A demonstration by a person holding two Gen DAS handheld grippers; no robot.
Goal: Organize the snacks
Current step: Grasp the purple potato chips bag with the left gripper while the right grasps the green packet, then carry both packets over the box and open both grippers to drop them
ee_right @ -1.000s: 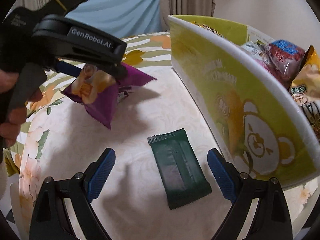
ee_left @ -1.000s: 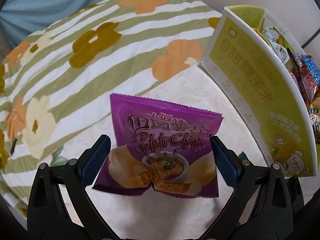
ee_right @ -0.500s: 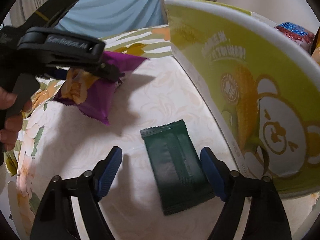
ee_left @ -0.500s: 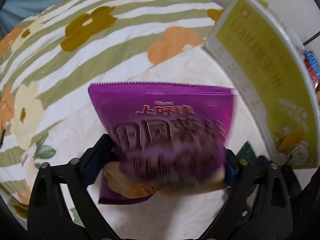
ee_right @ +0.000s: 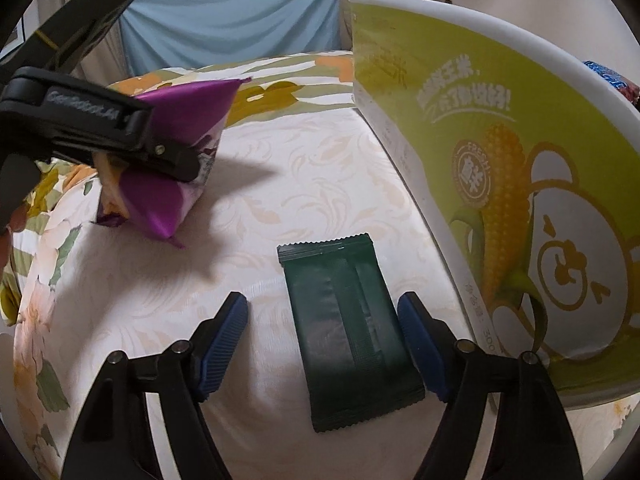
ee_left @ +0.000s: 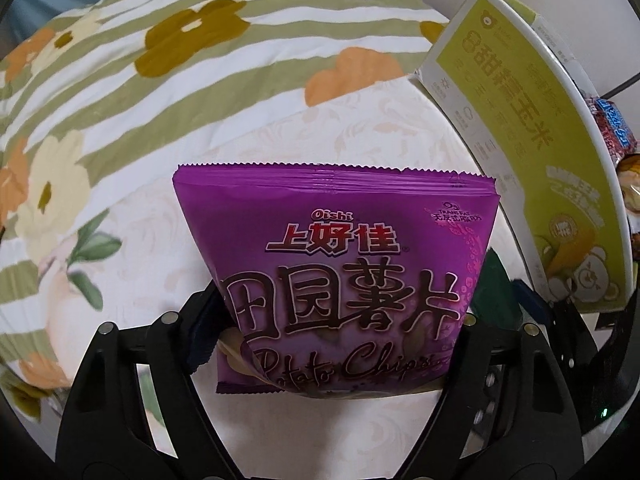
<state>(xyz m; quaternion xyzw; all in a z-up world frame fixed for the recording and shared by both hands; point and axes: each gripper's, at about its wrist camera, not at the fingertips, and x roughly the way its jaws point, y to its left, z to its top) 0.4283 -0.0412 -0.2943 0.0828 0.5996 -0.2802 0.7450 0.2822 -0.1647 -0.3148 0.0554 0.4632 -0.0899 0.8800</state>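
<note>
My left gripper (ee_left: 340, 328) is shut on a purple potato chips bag (ee_left: 340, 248) and holds it above the bed. In the right wrist view the same bag (ee_right: 172, 184) hangs in the left gripper (ee_right: 176, 164) at the left. My right gripper (ee_right: 324, 344) is open, its blue pads (ee_right: 222, 344) on either side of a dark green snack packet (ee_right: 348, 340) lying flat on the bedspread. The green and white snack box (ee_right: 500, 168) stands at the right; it also shows in the left wrist view (ee_left: 532, 148) with several snacks inside (ee_left: 612, 132).
The cream floral bedspread (ee_right: 300, 184) covers the surface. A striped flowered blanket (ee_left: 180, 52) lies behind. A blue cloth (ee_right: 232, 28) and curtains are at the back. A hand (ee_right: 10, 216) holds the left gripper.
My left gripper closed on the purple chips bag and lifted it, tilting it upright. My right gripper moved forward and down so its open fingers now straddle the green packet.
</note>
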